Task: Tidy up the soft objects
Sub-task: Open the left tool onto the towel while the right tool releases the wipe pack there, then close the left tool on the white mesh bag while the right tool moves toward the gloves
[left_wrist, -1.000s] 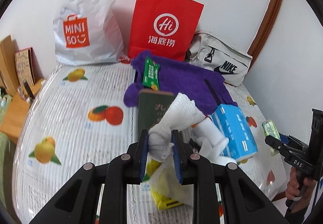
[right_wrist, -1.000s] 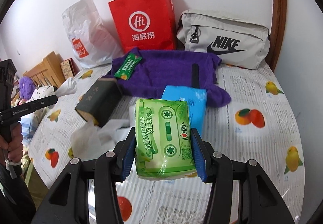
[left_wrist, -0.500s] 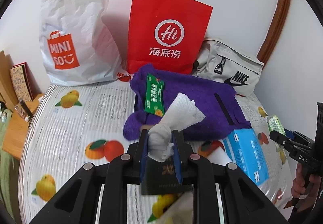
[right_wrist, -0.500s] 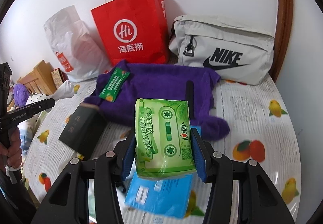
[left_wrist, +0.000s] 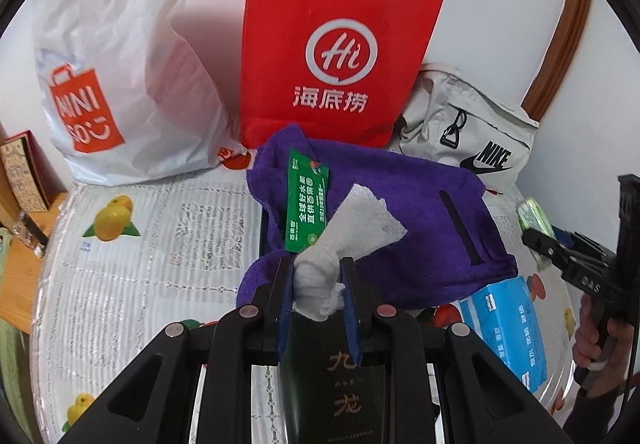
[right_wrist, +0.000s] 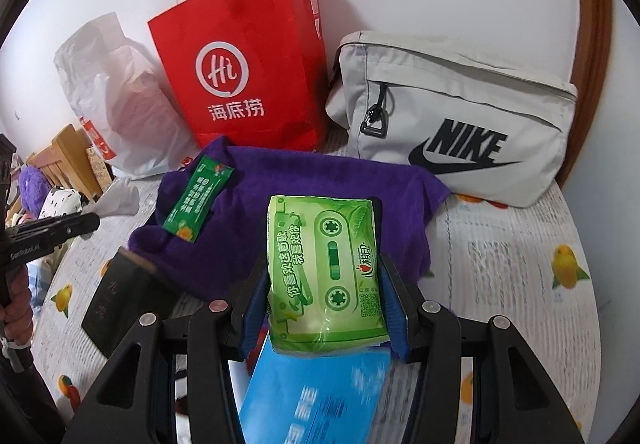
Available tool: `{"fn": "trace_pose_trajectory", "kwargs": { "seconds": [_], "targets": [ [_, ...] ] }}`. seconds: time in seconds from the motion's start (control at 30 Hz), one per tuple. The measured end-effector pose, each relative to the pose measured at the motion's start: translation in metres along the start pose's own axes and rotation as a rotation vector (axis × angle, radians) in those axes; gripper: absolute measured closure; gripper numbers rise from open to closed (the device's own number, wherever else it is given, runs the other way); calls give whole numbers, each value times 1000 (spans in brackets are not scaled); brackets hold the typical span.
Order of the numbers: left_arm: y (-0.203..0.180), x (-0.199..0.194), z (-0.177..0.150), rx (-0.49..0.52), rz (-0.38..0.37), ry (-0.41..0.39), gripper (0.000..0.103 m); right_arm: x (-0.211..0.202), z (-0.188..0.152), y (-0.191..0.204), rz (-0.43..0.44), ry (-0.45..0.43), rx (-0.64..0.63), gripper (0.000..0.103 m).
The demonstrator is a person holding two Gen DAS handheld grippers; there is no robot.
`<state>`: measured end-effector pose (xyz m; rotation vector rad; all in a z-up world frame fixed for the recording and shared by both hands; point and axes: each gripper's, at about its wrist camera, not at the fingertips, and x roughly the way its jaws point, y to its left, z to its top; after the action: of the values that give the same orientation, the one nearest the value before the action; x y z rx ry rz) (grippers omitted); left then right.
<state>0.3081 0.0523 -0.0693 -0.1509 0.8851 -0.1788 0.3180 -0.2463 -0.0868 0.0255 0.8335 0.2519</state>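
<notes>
My left gripper point(left_wrist: 318, 276) is shut on a crumpled white paper towel point(left_wrist: 344, 240), held above a dark green box point(left_wrist: 340, 376) and just short of the purple towel point(left_wrist: 400, 220). My right gripper point(right_wrist: 324, 284) is shut on a green tissue pack point(right_wrist: 324, 264), held above a blue tissue pack point(right_wrist: 316, 392) in front of the purple towel point(right_wrist: 288, 188). A slim green sachet point(left_wrist: 306, 204) lies on the towel's left part; it also shows in the right wrist view point(right_wrist: 198, 200). The right gripper with its pack shows at the left wrist view's right edge point(left_wrist: 560, 248).
Against the back wall stand a white Miniso bag point(left_wrist: 116, 84), a red paper bag point(left_wrist: 332, 56) and a grey Nike bag point(right_wrist: 452, 124). The blue tissue pack point(left_wrist: 504, 324) lies right of the dark box. The fruit-print bed cover point(left_wrist: 160, 244) spreads left; wooden furniture point(left_wrist: 16, 252) borders it.
Both grippers have moved forward toward the bags at the wall with their loads still held. The purple towel and bags look nearer; the dark box and blue pack have slid beneath the grippers.
</notes>
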Motion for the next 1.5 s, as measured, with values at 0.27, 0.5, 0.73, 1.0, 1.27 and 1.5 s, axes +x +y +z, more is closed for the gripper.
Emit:
{"fn": "trace_pose_trajectory", "kwargs": {
  "seconds": [0.27,0.5,0.73,1.0,1.27,1.5],
  "targets": [
    [5,33,14,-30,-58,69,82,57,14,2,38,99,-32,53],
    [1,71,27,-3,-82,148,81,94,10,-1,35,209,-62,53],
    [-1,101,21,2,-73,247,81,110,3,-12,6,279,-44,52],
    [0,112,20,4,-68,287,71,116,3,-11,-8,313,-65,49],
    [5,83,22,0,-23,224,47,93,4,-3,-24,265,-88,31],
    [6,31,11,2,-12,116,47,38,2,5,27,155,-53,31]
  ]
}}
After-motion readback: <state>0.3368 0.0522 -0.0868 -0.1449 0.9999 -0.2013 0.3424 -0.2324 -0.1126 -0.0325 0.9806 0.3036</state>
